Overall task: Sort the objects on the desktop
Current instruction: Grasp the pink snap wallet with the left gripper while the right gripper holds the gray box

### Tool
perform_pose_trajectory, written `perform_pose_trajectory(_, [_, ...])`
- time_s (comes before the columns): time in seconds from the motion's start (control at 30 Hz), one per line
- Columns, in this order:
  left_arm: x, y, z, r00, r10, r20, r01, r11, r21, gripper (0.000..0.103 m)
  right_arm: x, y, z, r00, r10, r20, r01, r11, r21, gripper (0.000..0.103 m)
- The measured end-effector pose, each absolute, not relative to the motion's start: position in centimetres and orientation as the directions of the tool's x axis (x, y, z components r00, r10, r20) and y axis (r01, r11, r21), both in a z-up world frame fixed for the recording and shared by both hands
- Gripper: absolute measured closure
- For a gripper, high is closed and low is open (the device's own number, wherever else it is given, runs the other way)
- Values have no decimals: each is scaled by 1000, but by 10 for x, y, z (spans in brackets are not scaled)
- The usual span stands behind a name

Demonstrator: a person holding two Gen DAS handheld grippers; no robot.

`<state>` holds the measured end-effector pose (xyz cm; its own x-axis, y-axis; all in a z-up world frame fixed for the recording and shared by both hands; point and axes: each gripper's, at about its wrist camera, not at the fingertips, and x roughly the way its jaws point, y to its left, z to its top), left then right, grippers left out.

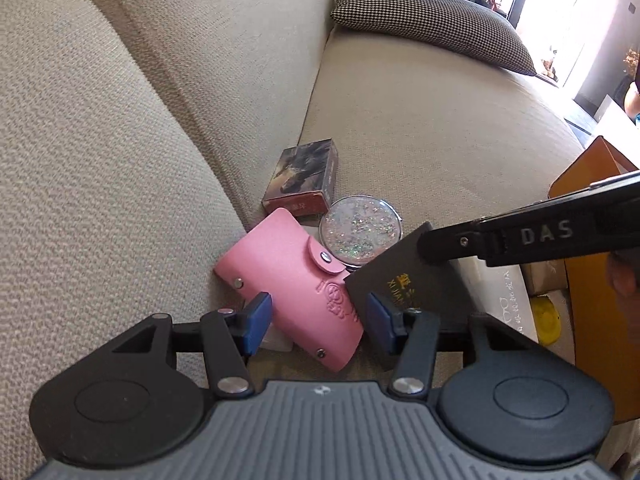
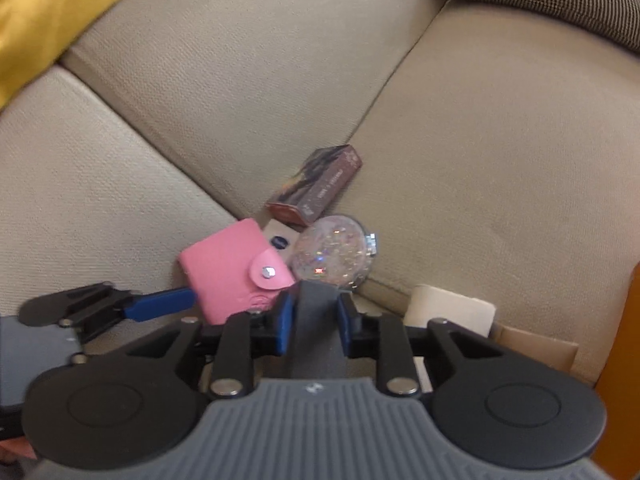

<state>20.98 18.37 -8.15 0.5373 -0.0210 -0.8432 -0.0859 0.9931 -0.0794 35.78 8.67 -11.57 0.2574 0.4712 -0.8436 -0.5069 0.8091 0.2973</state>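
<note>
A pink snap card holder (image 1: pixel 292 280) leans against the sofa back. My left gripper (image 1: pixel 318 318) straddles its lower end, and both blue pads press on its side edges. In the right wrist view one left finger (image 2: pixel 160 306) touches the pink card holder (image 2: pixel 224 268). A black booklet with gold lettering (image 1: pixel 408 288) overlaps the holder's right corner. My right gripper (image 2: pixel 316 316) is shut on that booklet (image 2: pixel 316 344), and its finger (image 1: pixel 440 244) shows from the right. A round glitter compact (image 1: pixel 354 232) and a small picture box (image 1: pixel 304 176) lie just behind.
Everything rests on a beige sofa seat (image 1: pixel 420 120) against the back cushion (image 1: pixel 100 160). A houndstooth pillow (image 1: pixel 432 24) lies far back. An orange container (image 1: pixel 592 300) with a white box (image 1: pixel 500 292) stands at the right. Yellow cloth (image 2: pixel 60 12) drapes the top left.
</note>
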Motion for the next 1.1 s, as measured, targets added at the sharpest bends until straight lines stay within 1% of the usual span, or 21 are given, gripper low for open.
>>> perform_pose_trajectory(0.1, [207, 187, -78, 544, -21, -839, -88, 993, -82, 41, 357, 85, -114, 253, 480, -840, -503, 807, 309, 77])
perform_pose_trajectory(0.23, [206, 191, -76, 551, -33, -834, -96, 990, -102, 41, 351, 79, -107, 211, 533, -820, -489, 784, 384, 79])
perform_pose_trajectory(0.37, [208, 188, -78, 544, -46, -838, -85, 990, -110, 41, 347, 87, -110, 210, 514, -832, -498, 788, 361, 79])
perform_pose_trajectory(0.47, [208, 185, -79, 539, -44, -841, -76, 992, -101, 41, 346, 89, -112, 207, 506, -838, -495, 792, 356, 72])
perform_pose_trajectory(0.63, [204, 188, -83, 526, -40, -849, -86, 991, -100, 41, 343, 80, -118, 195, 516, -834, -472, 795, 381, 70])
perform_pose_trajectory(0.7, [204, 189, -84, 523, -34, -852, -96, 990, -99, 41, 343, 76, -127, 186, 504, -844, -448, 808, 383, 66])
perform_pose_trajectory(0.8, [200, 192, -81, 525, -29, -851, -107, 989, -100, 41, 344, 73, -145, 169, 468, -868, -407, 835, 371, 64])
perform_pose_trajectory(0.87, [196, 194, -79, 529, -26, -848, -123, 987, -107, 41, 346, 68, -156, 158, 471, -868, -374, 842, 389, 59])
perform_pose_trajectory(0.97, [192, 202, -80, 518, -46, -854, -169, 973, -156, 41, 345, 59, -165, 147, 491, -859, -321, 845, 428, 56])
perform_pose_trajectory(1.03, [193, 208, -84, 516, -84, -852, -187, 960, -208, 41, 341, 58, -169, 132, 494, -859, -299, 846, 441, 53])
perform_pose_trajectory(1.1, [196, 211, -88, 514, -104, -851, -201, 950, -238, 41, 336, 58, -170, 146, 503, -852, -303, 843, 445, 50])
